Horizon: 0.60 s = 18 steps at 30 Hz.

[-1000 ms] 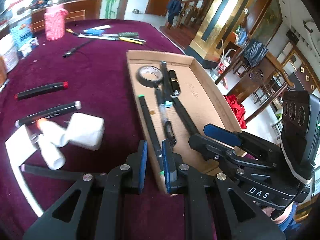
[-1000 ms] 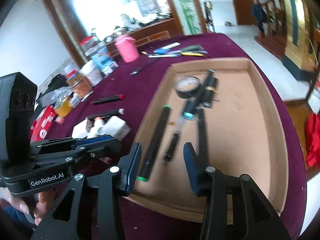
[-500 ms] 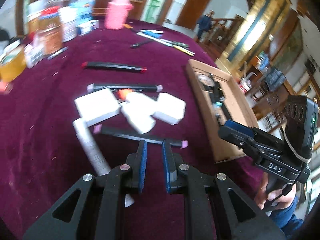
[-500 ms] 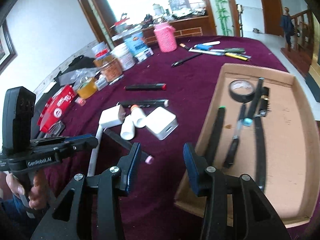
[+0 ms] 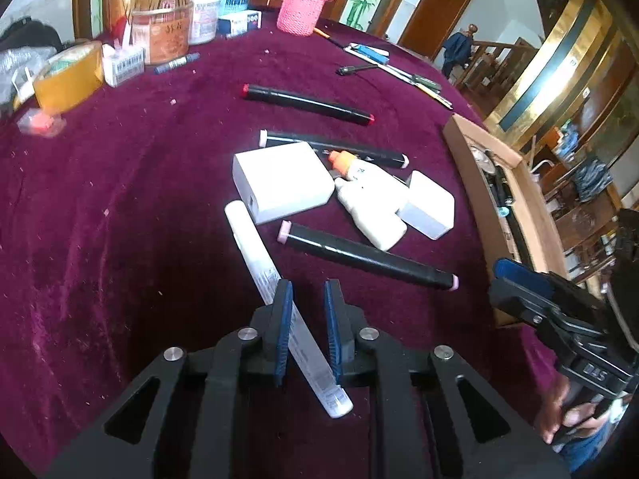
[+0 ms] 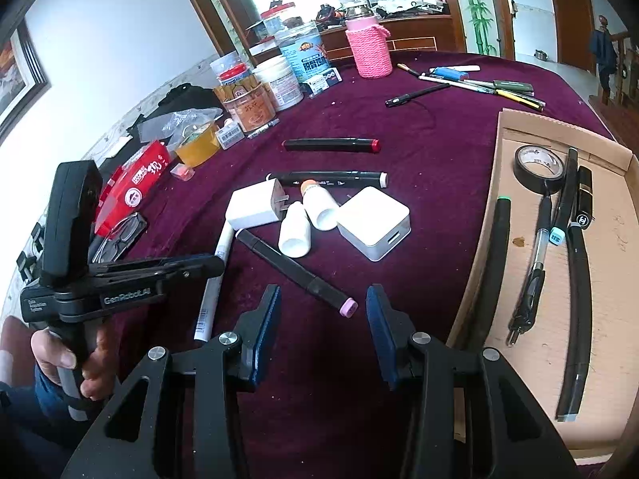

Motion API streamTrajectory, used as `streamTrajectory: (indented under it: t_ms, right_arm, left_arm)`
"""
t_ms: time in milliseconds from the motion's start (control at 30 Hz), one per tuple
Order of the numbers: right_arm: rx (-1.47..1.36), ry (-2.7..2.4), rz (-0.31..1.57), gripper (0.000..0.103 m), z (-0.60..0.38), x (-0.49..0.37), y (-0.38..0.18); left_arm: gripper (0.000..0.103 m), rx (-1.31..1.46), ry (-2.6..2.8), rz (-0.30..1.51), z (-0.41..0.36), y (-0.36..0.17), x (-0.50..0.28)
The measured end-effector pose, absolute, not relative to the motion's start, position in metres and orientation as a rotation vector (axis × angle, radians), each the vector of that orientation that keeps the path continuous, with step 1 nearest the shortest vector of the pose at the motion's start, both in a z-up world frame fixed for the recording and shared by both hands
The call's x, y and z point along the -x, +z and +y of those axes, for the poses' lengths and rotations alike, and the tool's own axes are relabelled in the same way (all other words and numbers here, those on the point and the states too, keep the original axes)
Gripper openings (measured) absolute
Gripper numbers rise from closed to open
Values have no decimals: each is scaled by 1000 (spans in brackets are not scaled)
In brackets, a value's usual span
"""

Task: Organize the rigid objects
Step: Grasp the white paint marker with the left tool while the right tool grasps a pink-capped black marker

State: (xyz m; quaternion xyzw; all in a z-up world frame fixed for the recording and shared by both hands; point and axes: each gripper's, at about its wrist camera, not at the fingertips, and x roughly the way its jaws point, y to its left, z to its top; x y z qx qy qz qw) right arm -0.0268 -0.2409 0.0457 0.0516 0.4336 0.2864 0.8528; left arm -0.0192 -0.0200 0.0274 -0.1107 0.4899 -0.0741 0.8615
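A table under a dark red velvet cloth carries everything. Near its middle lies a white square charger. Just left of the charger rest two small white bottles, a plug adapter and a white pen. Black markers lie behind and before it. A cardboard tray sits right of it. Jars and a pink knitted bottle stand far behind.
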Motion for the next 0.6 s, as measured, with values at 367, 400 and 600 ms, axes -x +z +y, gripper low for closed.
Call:
streamTrajectory:
  t_ms: [367,400,600]
  right_arm:
    - [-63,620,934,44,-220,16,41]
    - [-57,624,936,44,-218,14,40]
    - [-7,628,991,44,-199,-5,27]
  left_arm:
    - [23,247,-138,1082,-5,15,18]
    - [23,248,-141,1082,-6,14,18]
    - [22,174,-120,1054,-15,15,16]
